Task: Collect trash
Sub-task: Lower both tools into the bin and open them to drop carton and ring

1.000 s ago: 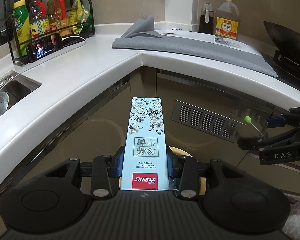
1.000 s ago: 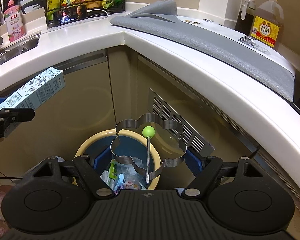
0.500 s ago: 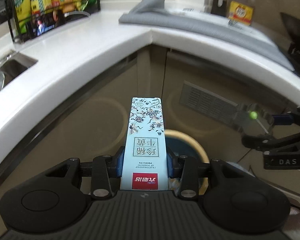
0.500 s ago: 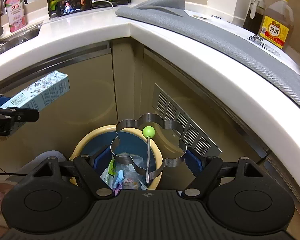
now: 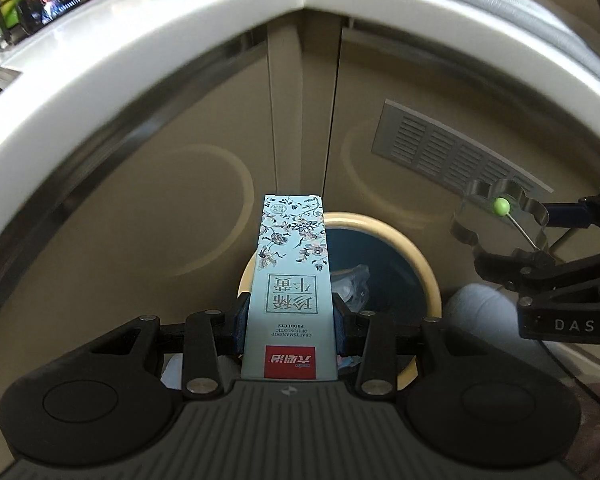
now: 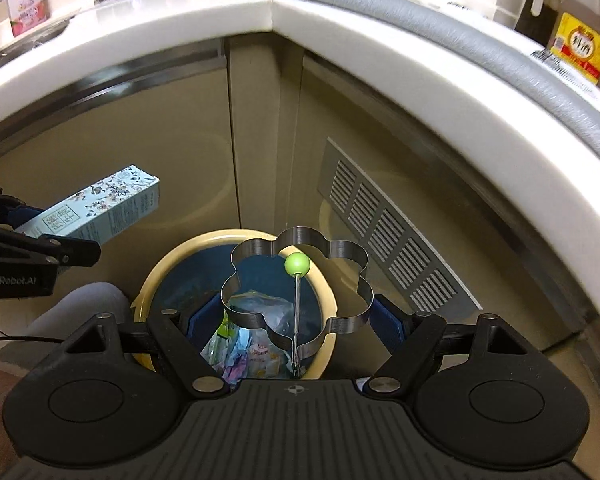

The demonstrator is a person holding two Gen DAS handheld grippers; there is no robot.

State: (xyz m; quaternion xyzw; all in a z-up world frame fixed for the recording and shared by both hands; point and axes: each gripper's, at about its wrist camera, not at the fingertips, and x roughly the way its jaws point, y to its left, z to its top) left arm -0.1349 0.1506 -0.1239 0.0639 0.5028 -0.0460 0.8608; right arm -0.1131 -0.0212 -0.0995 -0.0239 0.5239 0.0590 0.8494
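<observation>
Your left gripper (image 5: 290, 316) is clamped on a pale blue carton (image 5: 290, 288), its blue pads pressing both long sides near the red-labelled end. The carton projects forward above the cream-rimmed trash bin (image 5: 412, 252), which stands on the floor below the corner of the white tabletop (image 5: 140, 52). Your right gripper (image 6: 296, 316) is spread wide and grips a flower-shaped metal ring (image 6: 356, 256) with a green-knobbed handle (image 6: 297, 264), directly over the bin, which holds wrappers (image 6: 256, 352).
</observation>
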